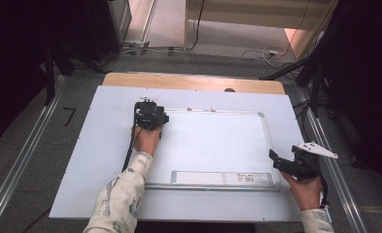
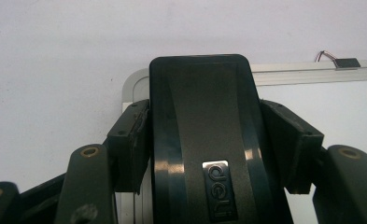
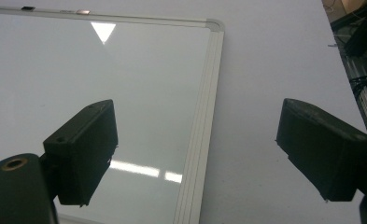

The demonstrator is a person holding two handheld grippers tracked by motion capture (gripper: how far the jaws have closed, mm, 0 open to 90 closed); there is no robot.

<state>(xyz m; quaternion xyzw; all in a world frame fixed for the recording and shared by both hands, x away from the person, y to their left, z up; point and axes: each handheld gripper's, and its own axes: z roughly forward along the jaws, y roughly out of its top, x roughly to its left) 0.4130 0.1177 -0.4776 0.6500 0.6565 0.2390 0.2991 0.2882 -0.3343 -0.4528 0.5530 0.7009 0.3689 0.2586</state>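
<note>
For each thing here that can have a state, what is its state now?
Left hand-held gripper: shut on the eraser.
Eraser: black, held over the whiteboard's far left corner.
Right hand-held gripper: open, holding nothing, over the whiteboard's right edge.
Whiteboard: lying flat on the table, surface wiped clean.

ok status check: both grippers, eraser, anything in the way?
Left gripper shut on eraser, at whiteboard top-left corner. Right gripper open, empty, over board's right frame. Nothing blocking.
</note>
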